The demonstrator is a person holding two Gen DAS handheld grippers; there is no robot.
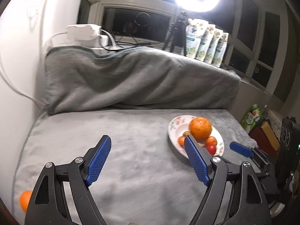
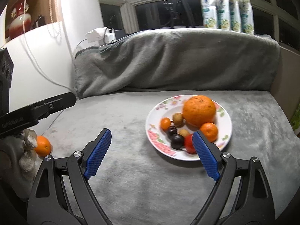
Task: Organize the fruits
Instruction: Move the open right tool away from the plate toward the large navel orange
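Note:
A white floral plate [image 2: 227, 121] sits on the grey blanket, also in the left wrist view [image 1: 173, 126]. It holds a large orange [image 2: 199, 110], two small mandarins [image 2: 209, 131], two dark plums [image 2: 176, 140], two brown longans [image 2: 177, 118] and a red fruit [image 2: 189, 143]. One loose orange [image 2: 43, 145] lies at the blanket's left edge, low left in the left wrist view [image 1: 25, 199]. My left gripper [image 1: 148, 160] is open and empty, left of the plate. My right gripper [image 2: 151, 153] is open and empty, just before the plate's near rim.
A grey blanket-covered ledge [image 2: 168, 60] rises behind the plate. White wall and cables [image 2: 33, 56] stand on the left. Pouches [image 2: 227, 7] and a tripod [image 2: 180, 5] line the windowsill. Boxes [image 1: 262, 133] stand past the right edge. The left gripper's body [image 2: 33, 110] reaches in from the left.

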